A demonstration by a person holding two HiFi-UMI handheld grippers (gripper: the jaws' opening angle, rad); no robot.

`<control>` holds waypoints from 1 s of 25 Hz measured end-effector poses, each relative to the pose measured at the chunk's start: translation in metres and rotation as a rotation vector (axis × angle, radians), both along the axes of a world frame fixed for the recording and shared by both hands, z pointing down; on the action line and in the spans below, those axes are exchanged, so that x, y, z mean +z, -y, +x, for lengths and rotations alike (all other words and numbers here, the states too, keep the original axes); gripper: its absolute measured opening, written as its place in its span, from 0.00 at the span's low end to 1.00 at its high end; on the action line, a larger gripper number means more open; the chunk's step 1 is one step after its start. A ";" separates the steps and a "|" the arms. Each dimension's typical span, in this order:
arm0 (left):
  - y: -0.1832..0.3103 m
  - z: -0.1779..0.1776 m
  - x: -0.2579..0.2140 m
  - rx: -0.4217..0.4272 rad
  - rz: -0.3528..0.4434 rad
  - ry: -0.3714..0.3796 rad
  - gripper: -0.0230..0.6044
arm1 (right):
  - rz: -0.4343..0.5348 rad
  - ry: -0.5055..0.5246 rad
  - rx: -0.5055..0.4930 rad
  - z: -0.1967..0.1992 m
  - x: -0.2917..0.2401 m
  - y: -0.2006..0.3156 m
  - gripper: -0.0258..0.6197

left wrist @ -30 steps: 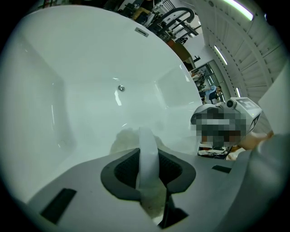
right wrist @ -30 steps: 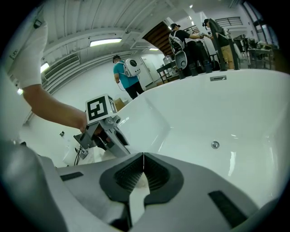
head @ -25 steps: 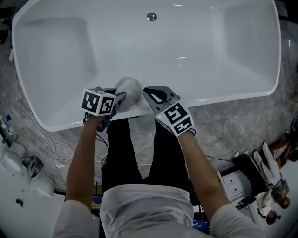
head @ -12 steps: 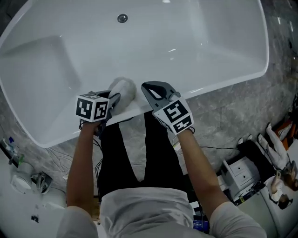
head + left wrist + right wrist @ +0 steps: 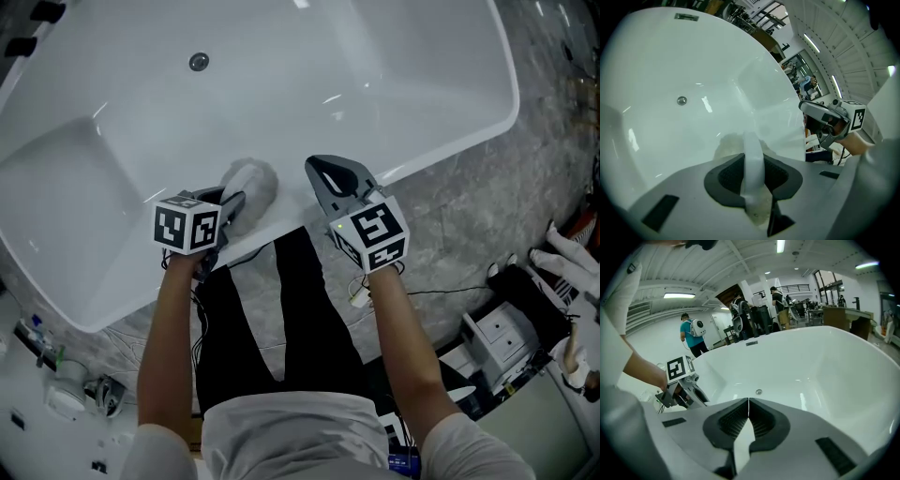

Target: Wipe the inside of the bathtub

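The white bathtub (image 5: 422,84) fills the upper head view, its drain (image 5: 199,62) at the top left. My left gripper (image 5: 236,200) hangs over the tub's near rim, shut on a pale fluffy cloth (image 5: 253,180) that bulges past its tips. In the left gripper view the cloth (image 5: 733,143) sits just beyond the closed jaws, over the tub wall. My right gripper (image 5: 328,173) hovers beside it to the right, over the same rim, shut with nothing held. Its own view shows the jaws (image 5: 748,409) pressed together, the drain (image 5: 759,391) ahead and the left gripper (image 5: 679,389) at left.
Grey marbled floor (image 5: 469,216) surrounds the tub. Cables and small white items (image 5: 66,394) lie at lower left; a white case and gear (image 5: 497,347) sit at lower right. Several people (image 5: 693,336) stand far behind the tub in the right gripper view.
The head view has swung, so the tub appears turned and the drain has slid left. Both grippers stay over the near rim; the right one has drifted slightly right. Cloth still held.
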State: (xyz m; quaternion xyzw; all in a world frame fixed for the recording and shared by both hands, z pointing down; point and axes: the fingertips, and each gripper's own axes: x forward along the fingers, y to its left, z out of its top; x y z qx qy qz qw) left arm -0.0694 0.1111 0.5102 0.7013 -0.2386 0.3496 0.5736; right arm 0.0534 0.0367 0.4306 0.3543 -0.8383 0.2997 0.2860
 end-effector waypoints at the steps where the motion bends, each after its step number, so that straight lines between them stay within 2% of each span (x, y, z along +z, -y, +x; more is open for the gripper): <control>1: 0.005 0.009 0.000 0.009 0.005 -0.002 0.20 | 0.007 -0.010 0.019 0.011 0.000 0.004 0.07; 8: 0.035 0.071 0.002 0.063 0.050 -0.015 0.20 | 0.041 -0.039 0.138 0.080 0.000 0.036 0.07; 19: 0.077 0.183 0.008 0.169 0.089 -0.081 0.20 | 0.091 -0.077 0.330 0.210 -0.001 0.068 0.07; 25: 0.099 0.229 0.003 0.213 0.118 -0.113 0.20 | 0.116 -0.121 0.381 0.256 -0.007 0.081 0.07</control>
